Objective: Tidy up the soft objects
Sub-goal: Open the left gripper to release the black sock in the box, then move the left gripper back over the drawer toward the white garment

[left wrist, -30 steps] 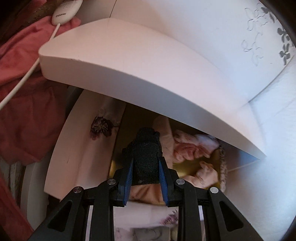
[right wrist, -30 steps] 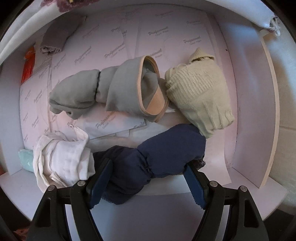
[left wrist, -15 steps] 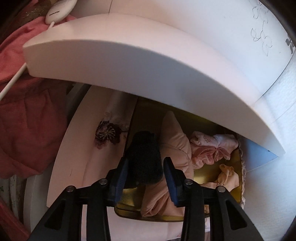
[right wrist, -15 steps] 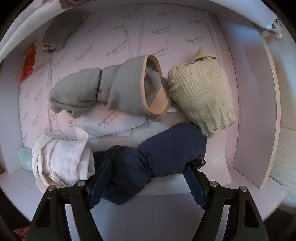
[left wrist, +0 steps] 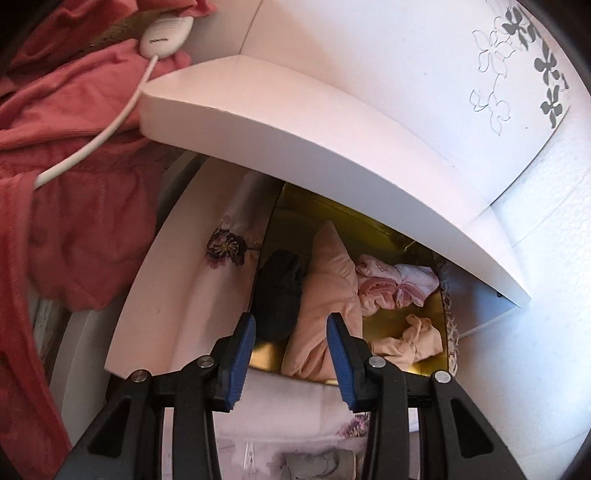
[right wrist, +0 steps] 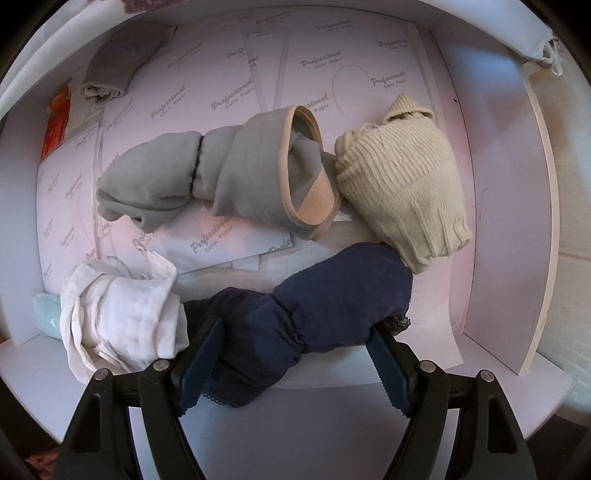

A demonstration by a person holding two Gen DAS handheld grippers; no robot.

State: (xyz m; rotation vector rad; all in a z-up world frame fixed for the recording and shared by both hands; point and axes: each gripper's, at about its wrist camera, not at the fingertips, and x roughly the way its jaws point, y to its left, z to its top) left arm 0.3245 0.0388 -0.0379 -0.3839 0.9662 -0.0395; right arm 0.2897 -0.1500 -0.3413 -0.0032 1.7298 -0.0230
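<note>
In the left wrist view my left gripper (left wrist: 291, 332) is open and empty, just in front of a gold tray (left wrist: 295, 218) in a white drawer. A black sock bundle (left wrist: 279, 295) lies in the tray beside a peach bundle (left wrist: 325, 295), a pink-white bundle (left wrist: 399, 288) and a small peach one (left wrist: 413, 339). In the right wrist view my right gripper (right wrist: 293, 347) is open around a navy bundle (right wrist: 314, 310), not closed on it. A grey bundle (right wrist: 229, 177), a cream knitted bundle (right wrist: 402, 184) and a white cloth bundle (right wrist: 122, 314) lie in this paper-lined drawer (right wrist: 498, 221).
A white cabinet top (left wrist: 314, 122) overhangs the tray. Red fabric (left wrist: 74, 166) and a white corded controller (left wrist: 166, 33) lie to the left. A small grey roll (right wrist: 110, 74) and an orange item (right wrist: 57, 122) sit at the far left of the right drawer.
My left gripper opened and let go of the black sock bundle, which now lies in the gold tray, then drew back. The right gripper has hardly moved.
</note>
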